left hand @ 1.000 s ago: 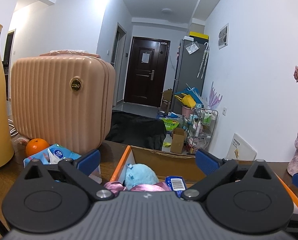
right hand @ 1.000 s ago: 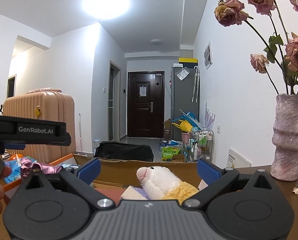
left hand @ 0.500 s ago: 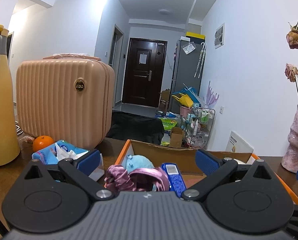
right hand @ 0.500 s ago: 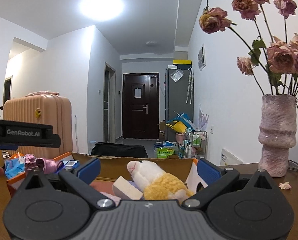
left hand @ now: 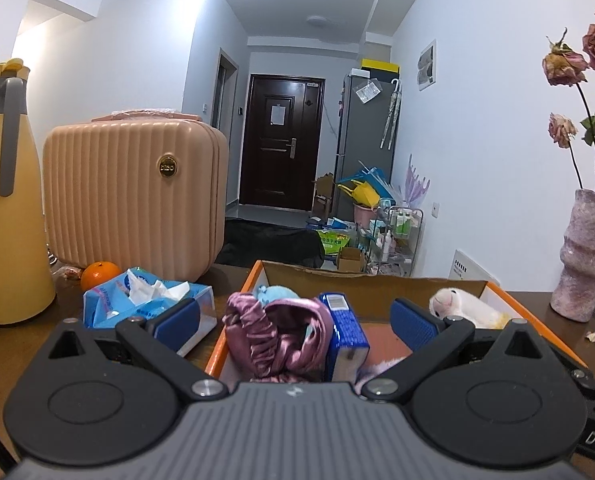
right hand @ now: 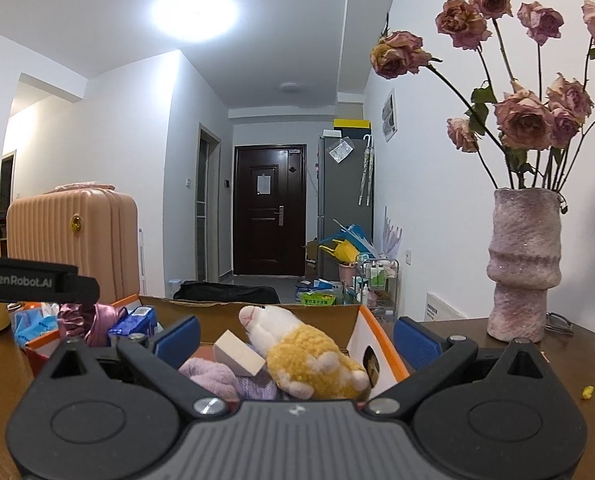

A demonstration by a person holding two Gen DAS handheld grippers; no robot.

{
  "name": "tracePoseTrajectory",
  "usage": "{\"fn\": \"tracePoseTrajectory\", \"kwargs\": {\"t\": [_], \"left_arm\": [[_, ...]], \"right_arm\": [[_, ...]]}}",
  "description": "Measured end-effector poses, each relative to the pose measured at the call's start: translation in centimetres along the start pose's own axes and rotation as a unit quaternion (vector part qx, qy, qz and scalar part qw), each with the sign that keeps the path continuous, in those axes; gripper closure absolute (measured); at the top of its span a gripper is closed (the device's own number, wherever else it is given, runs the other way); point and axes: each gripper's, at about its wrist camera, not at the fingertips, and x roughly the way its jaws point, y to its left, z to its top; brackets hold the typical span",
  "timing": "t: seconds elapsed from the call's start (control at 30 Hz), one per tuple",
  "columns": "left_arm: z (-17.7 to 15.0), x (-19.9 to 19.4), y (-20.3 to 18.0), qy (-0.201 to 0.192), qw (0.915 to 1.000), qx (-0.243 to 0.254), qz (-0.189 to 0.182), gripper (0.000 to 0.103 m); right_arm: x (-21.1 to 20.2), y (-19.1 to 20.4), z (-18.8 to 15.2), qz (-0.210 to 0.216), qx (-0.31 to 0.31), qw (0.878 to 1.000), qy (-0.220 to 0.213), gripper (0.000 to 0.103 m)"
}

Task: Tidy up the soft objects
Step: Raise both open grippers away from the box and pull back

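Quick count from my two wrist feeds: one orange-rimmed cardboard box point(left hand: 377, 276) on the dark wooden table point(left hand: 1, 344), and inside it I can make out one mauve satin scrunchie point(left hand: 281, 332), one pale blue plush toy point(left hand: 275, 293) peeking up behind it, one blue packet with a barcode point(left hand: 343, 326), one white-and-yellow plush lamb point(right hand: 301, 344), one beige sponge block point(right hand: 239, 354) leaning on the lamb, and one lilac fuzzy cloth point(right hand: 217, 376) under the block.

Outside the box, at about 10 o'clock in the left view: one blue tissue pack point(left hand: 145, 300), one orange fruit point(left hand: 99, 274), one peach ribbed mini suitcase point(left hand: 133, 196), one yellow thermos jug point(left hand: 7, 200). One pink textured vase of dried roses point(right hand: 523, 264) sits at 3 o'clock in the right view.

My left gripper point(left hand: 293, 320) is spread wide, nothing between the blue pads; the scrunchie is just ahead in the gap. My right gripper point(right hand: 295, 338) is equally wide and empty, hovering with the lamb framed at 12 o'clock.
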Motion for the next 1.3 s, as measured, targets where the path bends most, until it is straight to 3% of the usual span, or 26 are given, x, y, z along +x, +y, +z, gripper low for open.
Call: {"fn": "tracePoseTrajectory", "kwargs": {"t": [1.3], "left_arm": [[-3.6, -6.1, 0.7, 0.045, 0.9987, 0.024, 0.0, 0.0]], "right_arm": [[-6.9, -2.0, -1.1, -0.005, -0.006, 1.0, 0.03, 0.0]]}}
